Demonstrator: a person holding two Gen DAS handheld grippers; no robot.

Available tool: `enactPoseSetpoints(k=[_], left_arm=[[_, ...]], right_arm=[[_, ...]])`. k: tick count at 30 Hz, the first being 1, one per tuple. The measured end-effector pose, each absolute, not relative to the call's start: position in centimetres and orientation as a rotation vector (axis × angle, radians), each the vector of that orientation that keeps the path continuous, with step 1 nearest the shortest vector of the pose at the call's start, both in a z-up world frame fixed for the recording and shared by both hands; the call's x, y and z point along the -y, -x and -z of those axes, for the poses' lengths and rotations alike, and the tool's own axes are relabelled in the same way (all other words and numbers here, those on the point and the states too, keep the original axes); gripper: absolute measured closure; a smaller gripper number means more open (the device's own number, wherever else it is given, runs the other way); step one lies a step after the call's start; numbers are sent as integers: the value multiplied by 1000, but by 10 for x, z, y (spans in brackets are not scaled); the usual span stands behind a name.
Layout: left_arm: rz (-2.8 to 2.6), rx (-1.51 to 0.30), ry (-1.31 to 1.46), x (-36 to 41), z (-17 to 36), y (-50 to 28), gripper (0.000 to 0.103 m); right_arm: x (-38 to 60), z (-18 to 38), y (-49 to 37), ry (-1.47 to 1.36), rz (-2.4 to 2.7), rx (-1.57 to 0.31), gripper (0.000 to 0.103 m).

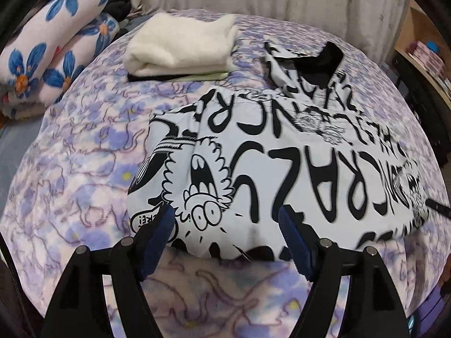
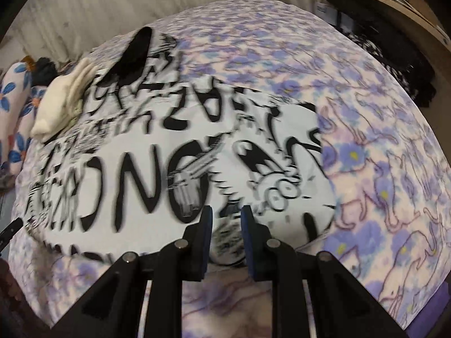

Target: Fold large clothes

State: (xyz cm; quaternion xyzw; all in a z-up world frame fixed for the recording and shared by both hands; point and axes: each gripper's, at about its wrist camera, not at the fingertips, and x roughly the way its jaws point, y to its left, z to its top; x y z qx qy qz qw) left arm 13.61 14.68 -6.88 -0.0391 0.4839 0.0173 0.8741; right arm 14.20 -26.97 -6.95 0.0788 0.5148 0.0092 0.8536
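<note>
The printed shirt [image 1: 267,152] lies partly folded mid-bed [image 1: 84,169]. Left gripper [image 1: 225,222] jaws released above its near edge; right gripper [image 2: 225,222] jaws pinch a fold of cloth. Next, carry that fold farther across.

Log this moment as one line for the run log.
left tongs: open, empty | right tongs: closed on printed shirt hem | shirt on bed

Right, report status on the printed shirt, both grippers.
Left gripper open, clear above the printed shirt. Right gripper shut on a bunched fold at the shirt's near edge. Shirt partly folded on the bedspread. Folded white garment lies beyond, clear.
</note>
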Motion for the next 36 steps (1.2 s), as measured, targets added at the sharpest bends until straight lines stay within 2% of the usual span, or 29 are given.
enactPoseSetpoints(k=[5,10,15,23,28,36], left_arm=[[9,-970,-38,-124,37,-138,28],[44,-914,-152,-103,6,-159,22],[82,-879,-220,-84,-20,-199,22],[127,-878,-169,-65,-41,-313,22],[116,-916,-116,-56,-26,-401,22],[21,-991,-106,-50,39,-521,22]], right_arm=[[242,37,-145,-112,-97,-1062,65],[219,-1,-164,-53,-140,-1020,64],[199,-41,-203,10,-155,-971,64],[187,-75,-303,-23,-149,-924,64],[183,-63,-394,-97,-141,-928,64],[159,-14,-520,-135,-91,-946,64]])
